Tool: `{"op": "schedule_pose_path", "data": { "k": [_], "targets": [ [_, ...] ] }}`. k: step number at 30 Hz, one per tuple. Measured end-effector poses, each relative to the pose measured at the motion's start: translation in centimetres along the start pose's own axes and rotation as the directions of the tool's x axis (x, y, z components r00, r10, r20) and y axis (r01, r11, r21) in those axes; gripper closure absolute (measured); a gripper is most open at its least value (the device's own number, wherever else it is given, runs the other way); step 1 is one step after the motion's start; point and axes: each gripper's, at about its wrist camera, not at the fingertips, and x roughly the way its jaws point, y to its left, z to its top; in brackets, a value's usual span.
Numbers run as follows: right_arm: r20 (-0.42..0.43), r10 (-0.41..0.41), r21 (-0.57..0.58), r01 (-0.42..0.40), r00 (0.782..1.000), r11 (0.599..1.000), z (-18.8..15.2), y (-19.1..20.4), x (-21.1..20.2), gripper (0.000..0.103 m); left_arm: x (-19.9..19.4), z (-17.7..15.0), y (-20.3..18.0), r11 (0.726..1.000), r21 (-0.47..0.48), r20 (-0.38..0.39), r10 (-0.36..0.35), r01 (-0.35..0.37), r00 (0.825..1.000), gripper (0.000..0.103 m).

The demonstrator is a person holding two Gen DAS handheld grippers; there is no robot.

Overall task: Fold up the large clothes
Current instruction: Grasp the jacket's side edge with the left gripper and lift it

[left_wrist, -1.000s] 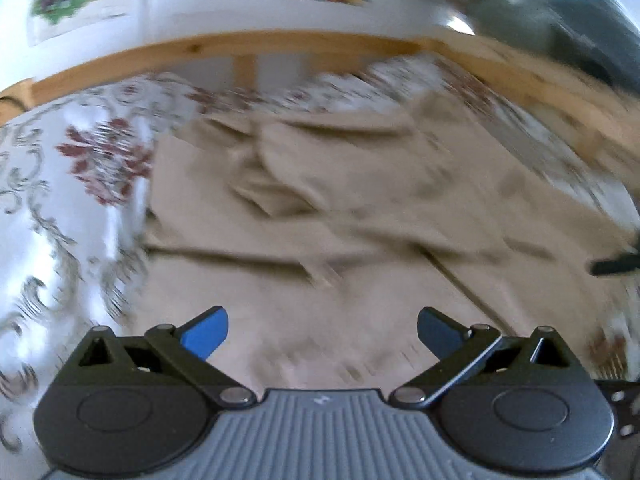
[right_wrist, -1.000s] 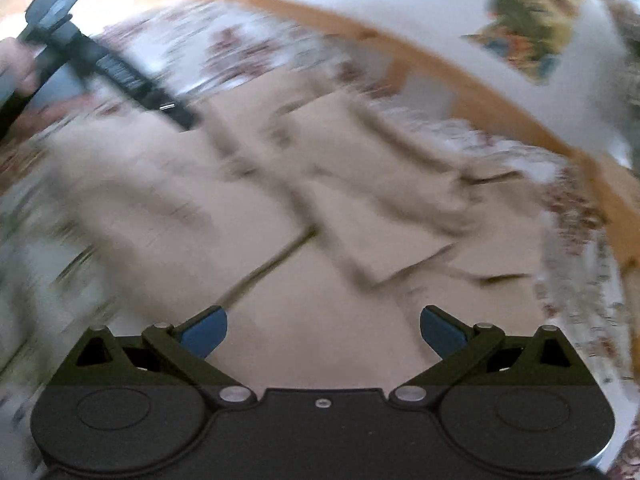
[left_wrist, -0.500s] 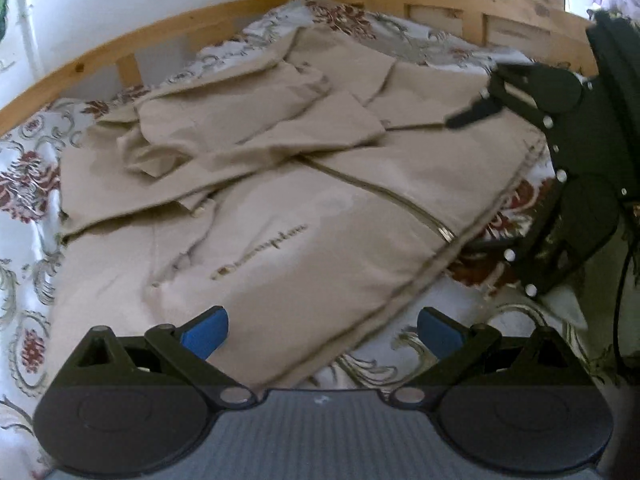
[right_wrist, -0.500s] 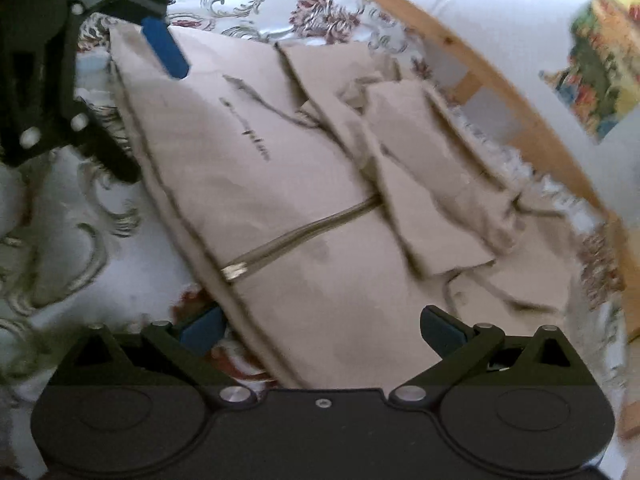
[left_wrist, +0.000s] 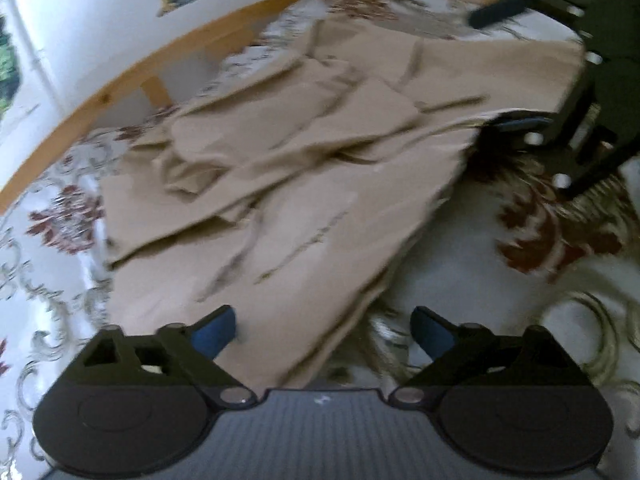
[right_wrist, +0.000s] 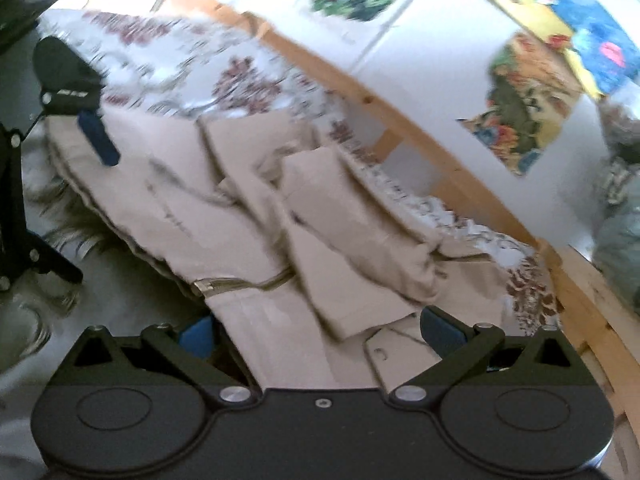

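A beige zip jacket (left_wrist: 288,200) lies spread on a floral bedspread (left_wrist: 560,288), sleeves folded across its front. It also shows in the right wrist view (right_wrist: 320,248), with its zipper end (right_wrist: 204,286) at the hem. My left gripper (left_wrist: 324,330) is open, low over the jacket's near hem corner. My right gripper (right_wrist: 320,332) is open, its jaws straddling the hem at the other end. Each gripper shows in the other's view: the right one at the upper right (left_wrist: 508,68), the left one at the left edge (right_wrist: 80,140). Both are empty.
A wooden bed rail (left_wrist: 132,80) runs along the far side of the bed, also seen in the right wrist view (right_wrist: 420,136). Coloured posters (right_wrist: 520,112) hang on the white wall behind. A grey-green bundle (right_wrist: 620,248) sits at the far right.
Both grippers have come down closer to the jacket's near hem, one at each end. Both stay open. The jacket has not moved.
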Motion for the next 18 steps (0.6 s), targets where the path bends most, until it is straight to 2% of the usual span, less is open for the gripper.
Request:
{"op": "schedule_pose_path", "data": {
  "k": [3,5,9,10,11,13,15,18],
  "targets": [
    [0.024,-0.032,0.028,0.031,0.999,0.999,0.1,-0.5,-0.3,0.001,-0.6,0.1,1.7,0.996,-0.062,0.018,0.059,-0.057,0.998,0.024],
    [0.035,-0.053,0.035,0.052,0.998,0.998,0.2,-0.5,-0.4,0.001,-1.0,-0.1,2.7,0.992,-0.093,0.022,0.086,-0.083,0.996,0.039],
    [0.047,-0.064,0.05,0.062,0.997,0.997,0.3,-0.9,-0.4,0.001,-1.2,-0.4,3.8,0.988,-0.109,0.018,0.107,-0.105,0.994,0.05],
    [0.047,-0.061,0.052,0.058,0.997,0.997,0.2,-0.9,-0.4,0.001,-1.0,-0.4,3.8,0.99,-0.106,-0.001,0.098,-0.097,0.995,0.056],
    [0.045,-0.054,0.049,0.052,0.997,0.997,0.2,-0.9,-0.4,0.001,-0.6,-0.3,3.8,0.99,-0.1,-0.029,0.093,-0.096,0.995,0.067],
    [0.04,-0.044,0.037,0.043,0.998,0.998,0.2,-0.7,-0.3,0.001,0.1,-0.3,3.6,0.989,-0.09,-0.077,0.109,-0.116,0.991,0.076],
    [0.024,-0.011,0.015,0.011,1.0,1.0,0.0,-0.3,-0.2,0.001,0.3,-0.3,4.2,0.984,-0.134,-0.09,0.102,-0.113,0.991,0.082],
    [-0.043,0.073,-0.022,-0.074,0.996,0.997,-0.6,0.6,0.2,0.001,-0.3,0.2,5.6,0.972,-0.214,-0.063,0.081,-0.093,0.995,0.087]
  ]
}}
